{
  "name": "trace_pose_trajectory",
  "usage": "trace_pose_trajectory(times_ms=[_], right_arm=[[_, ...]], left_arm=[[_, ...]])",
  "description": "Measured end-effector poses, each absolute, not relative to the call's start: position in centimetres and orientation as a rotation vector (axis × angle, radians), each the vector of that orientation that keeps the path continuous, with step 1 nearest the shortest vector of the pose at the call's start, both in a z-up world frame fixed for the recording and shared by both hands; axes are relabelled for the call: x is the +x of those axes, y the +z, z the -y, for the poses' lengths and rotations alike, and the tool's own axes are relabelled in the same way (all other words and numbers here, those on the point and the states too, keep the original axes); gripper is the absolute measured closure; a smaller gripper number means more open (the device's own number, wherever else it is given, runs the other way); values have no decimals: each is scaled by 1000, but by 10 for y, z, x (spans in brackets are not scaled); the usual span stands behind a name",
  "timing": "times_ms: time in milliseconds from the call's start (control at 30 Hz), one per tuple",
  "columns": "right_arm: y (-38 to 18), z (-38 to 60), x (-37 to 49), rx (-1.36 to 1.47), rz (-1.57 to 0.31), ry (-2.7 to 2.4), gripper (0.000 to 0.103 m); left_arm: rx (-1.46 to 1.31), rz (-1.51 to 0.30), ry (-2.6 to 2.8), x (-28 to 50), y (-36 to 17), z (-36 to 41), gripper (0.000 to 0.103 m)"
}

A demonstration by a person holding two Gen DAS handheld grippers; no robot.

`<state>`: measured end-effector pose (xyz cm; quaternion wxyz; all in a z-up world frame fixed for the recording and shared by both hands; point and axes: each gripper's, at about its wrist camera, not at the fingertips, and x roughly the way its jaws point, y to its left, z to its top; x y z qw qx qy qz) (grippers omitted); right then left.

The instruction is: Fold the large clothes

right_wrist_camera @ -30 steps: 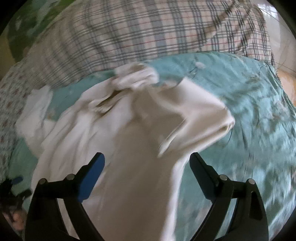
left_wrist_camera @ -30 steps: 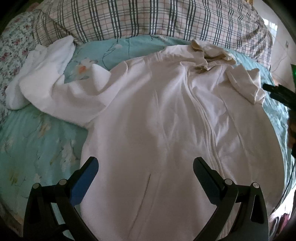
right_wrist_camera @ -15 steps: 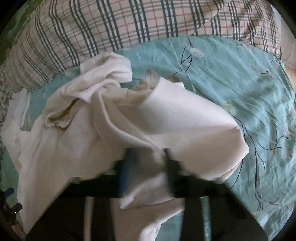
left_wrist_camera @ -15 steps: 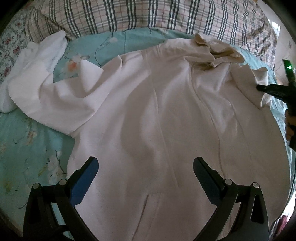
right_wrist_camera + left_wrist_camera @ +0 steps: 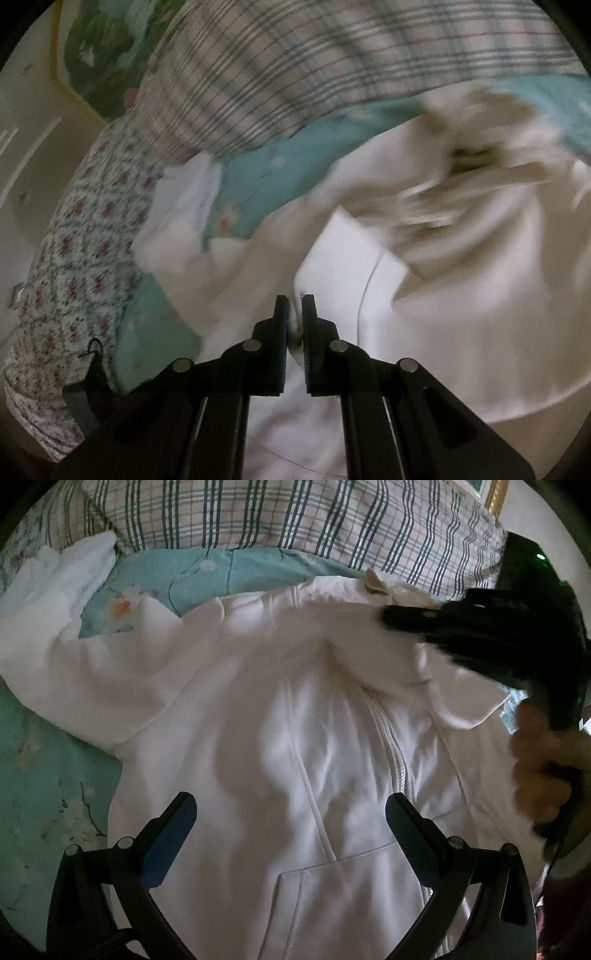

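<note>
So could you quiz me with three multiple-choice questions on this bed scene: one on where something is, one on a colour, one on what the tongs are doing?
1. Where does the plaid pillow lie relative to the white hoodie?
A. beyond its collar end
B. on its pocket
C. under the left tongs

2. What colour is the bedsheet?
A. red
B. teal with flowers
C. plain black

3. What state are the right tongs in?
A. wide open over the sheet
B. shut on the pillow
C. shut on hoodie fabric

Answers: 1 A, the pillow sits past the hoodie's top edge. 2 B, teal sheet shows beside the hoodie. 3 C, white cloth is pinched between the fingers, while the left tongs are open.
</note>
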<state>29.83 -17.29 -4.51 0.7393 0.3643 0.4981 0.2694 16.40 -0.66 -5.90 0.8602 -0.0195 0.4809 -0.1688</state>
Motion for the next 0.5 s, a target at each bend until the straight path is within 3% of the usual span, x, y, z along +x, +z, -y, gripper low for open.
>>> trace_pose_trajectory(times_ms=[233,333,400,500], right_arm=[[-66,106,312,827,-1173,675,96],[-84,99,322,905,-1237,691,90],[-90,107,319,966,-1260,694,80],[-81,138,308,968,-1210,617,79]], left_arm=[[-127,-1041,-373,189,-78,-6,1],[-171,-1084,-374,211,-96,-6,1],[-210,-1102,-386,224,-104,-4,1],[-237,-1106,-401,247,-110,6,2]])
